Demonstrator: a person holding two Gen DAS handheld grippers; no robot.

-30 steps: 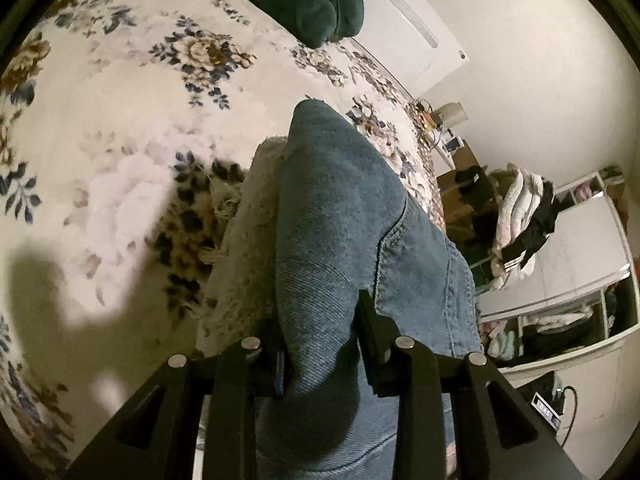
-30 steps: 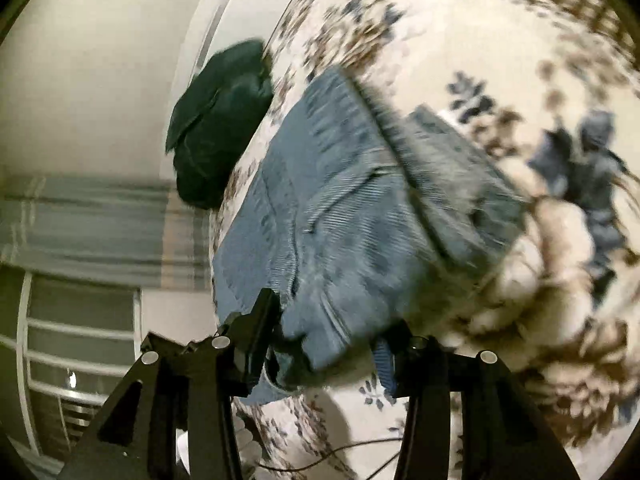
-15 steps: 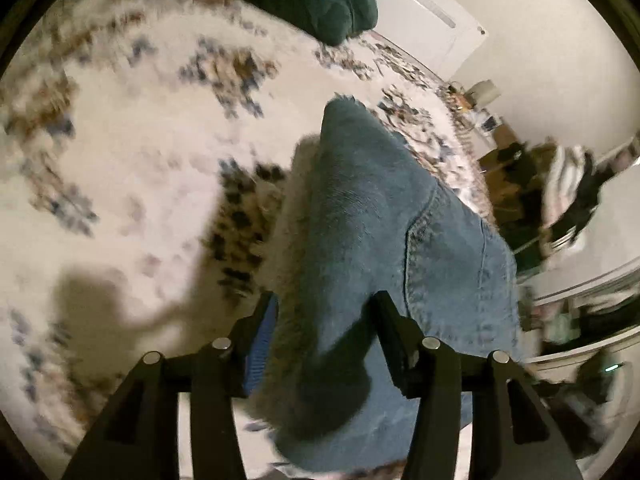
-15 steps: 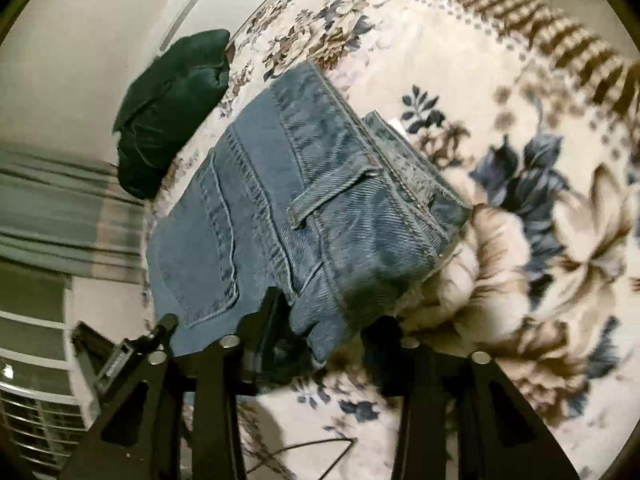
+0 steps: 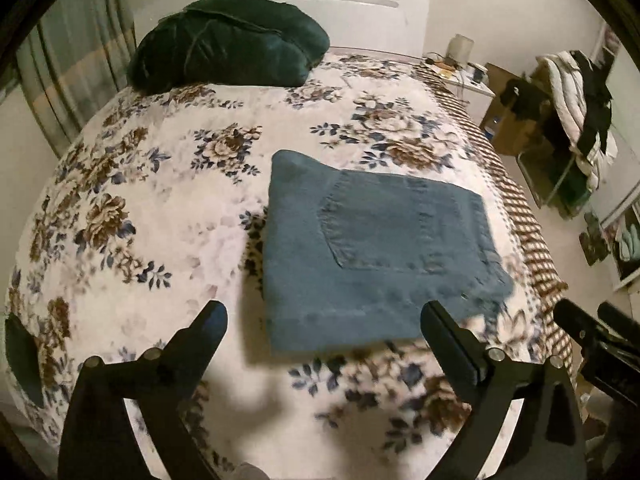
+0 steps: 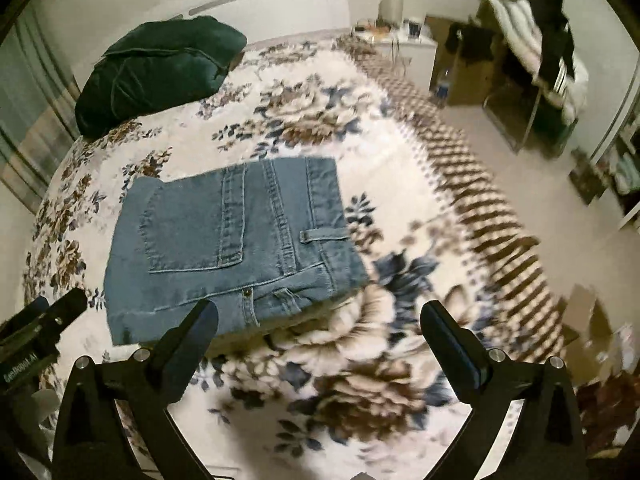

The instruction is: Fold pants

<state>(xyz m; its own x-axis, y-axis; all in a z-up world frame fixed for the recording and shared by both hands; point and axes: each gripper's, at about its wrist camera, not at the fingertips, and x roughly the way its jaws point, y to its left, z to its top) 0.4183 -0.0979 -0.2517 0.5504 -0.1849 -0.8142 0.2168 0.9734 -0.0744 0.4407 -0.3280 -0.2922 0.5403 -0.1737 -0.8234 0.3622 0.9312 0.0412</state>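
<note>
The blue denim pants (image 5: pixel 372 248) lie folded into a flat rectangle on the floral bedspread (image 5: pixel 160 208), back pocket up. In the right wrist view the pants (image 6: pixel 236 248) sit left of centre, waistband and belt loop toward me. My left gripper (image 5: pixel 324 320) is open and empty, raised above the bed just in front of the pants' near edge. My right gripper (image 6: pixel 320 316) is open and empty, held above the bed at the pants' near right corner. The right gripper's body shows at the right edge of the left wrist view (image 5: pixel 592 336).
A dark green pillow (image 5: pixel 228 40) lies at the head of the bed by the white headboard (image 5: pixel 360 12). A nightstand with small items (image 5: pixel 460 68) and a rack piled with clothes (image 5: pixel 576 92) stand to the right. The bed's striped edge (image 6: pixel 480 184) runs along the right.
Both grippers have opened and let go of the pants, then pulled back and up. The pants now lie flat and folded on the bed.
</note>
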